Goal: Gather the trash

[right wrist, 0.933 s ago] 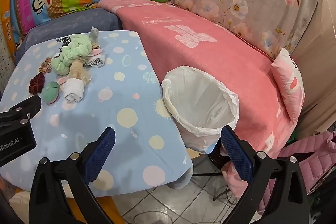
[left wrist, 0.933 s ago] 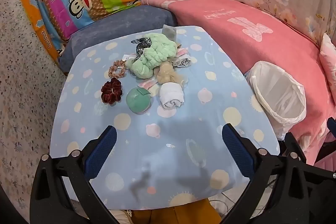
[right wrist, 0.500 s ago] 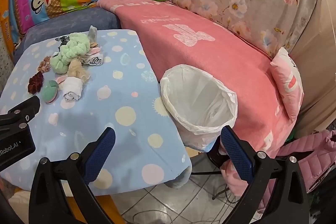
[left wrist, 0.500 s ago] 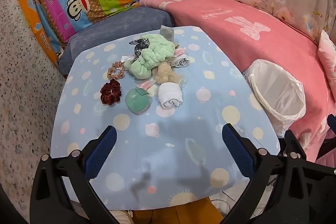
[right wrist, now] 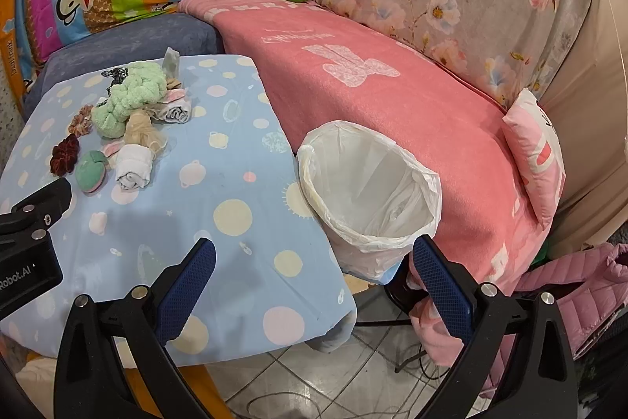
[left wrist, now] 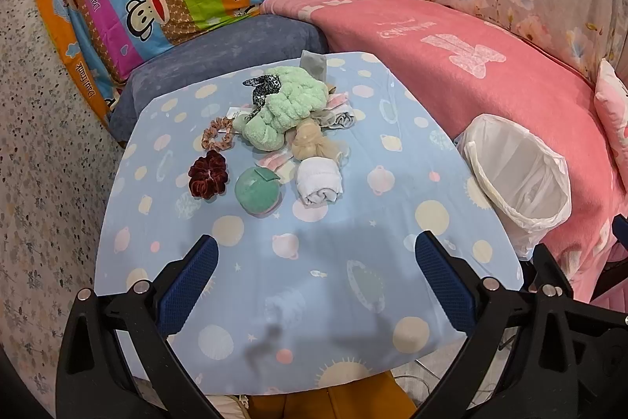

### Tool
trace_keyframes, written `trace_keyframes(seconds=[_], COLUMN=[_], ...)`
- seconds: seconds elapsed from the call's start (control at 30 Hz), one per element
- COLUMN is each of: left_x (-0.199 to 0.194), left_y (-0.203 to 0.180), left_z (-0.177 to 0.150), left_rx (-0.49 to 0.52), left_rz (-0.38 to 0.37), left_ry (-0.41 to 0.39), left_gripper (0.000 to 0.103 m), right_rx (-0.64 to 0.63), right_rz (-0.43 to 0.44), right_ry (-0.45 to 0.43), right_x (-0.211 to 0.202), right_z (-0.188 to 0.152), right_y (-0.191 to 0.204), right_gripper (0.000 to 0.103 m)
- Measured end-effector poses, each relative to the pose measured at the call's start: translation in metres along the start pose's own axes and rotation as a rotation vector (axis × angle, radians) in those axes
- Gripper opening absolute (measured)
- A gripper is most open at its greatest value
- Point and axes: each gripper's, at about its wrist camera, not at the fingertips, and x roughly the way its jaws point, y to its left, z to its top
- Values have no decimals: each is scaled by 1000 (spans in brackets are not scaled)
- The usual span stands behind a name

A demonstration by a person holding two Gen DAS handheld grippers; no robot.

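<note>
A: Left wrist view: the left gripper [left wrist: 312, 264] is spread wide and holds nothing; the heap of trash [left wrist: 292, 140] lies straight ahead of it, well apart, running away from the jaws; the lined bin [left wrist: 518, 175] sits ahead to its right.

B: Right wrist view: the right gripper [right wrist: 312, 264] is also wide and empty; the bin [right wrist: 369, 199] is just ahead, apparently holding only its liner; the trash [right wrist: 129, 128] lies far ahead-left, so I judge the left nearer.
</note>
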Motion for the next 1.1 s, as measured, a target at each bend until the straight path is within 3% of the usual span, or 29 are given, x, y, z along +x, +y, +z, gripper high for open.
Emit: trace_keyframes(seconds=[1.1], left_x=[4], left_y=[-1], left_z=[3], left_rx=[15], left_rz=[-5], left_ry=[-11], left_gripper=[96], right_rx=[-3], right_rz=[-17], right_ry=[6], right_x=[1], right_z=[9], right_y=[10], right_gripper=[96])
